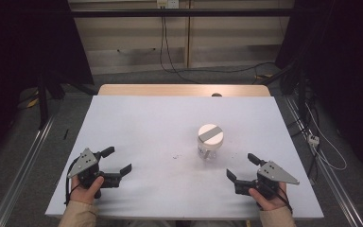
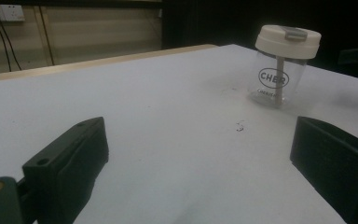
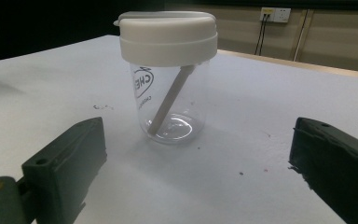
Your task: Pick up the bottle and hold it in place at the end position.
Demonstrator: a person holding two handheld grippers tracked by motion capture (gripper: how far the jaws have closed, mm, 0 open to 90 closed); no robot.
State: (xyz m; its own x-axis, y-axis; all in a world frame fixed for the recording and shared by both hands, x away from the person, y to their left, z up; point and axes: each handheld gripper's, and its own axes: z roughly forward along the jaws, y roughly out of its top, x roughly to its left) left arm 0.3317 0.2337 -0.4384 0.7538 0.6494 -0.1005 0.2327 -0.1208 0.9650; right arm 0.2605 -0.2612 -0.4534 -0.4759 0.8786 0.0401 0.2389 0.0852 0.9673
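At the near left of the white table (image 1: 137,118), the left gripper (image 1: 119,164) rests with its jaws spread wide and nothing between them, well apart from the clear cup (image 1: 210,142). The cup stands upright right of centre, cream lid on, just ahead of the right gripper (image 1: 242,168), whose jaws also gape empty toward it

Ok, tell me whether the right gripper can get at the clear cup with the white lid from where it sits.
Probably yes. The right gripper rests on the table with its jaws open, aimed toward the cup. In the right gripper view the cup stands upright just ahead, with bare tabletop between it and the jaws.
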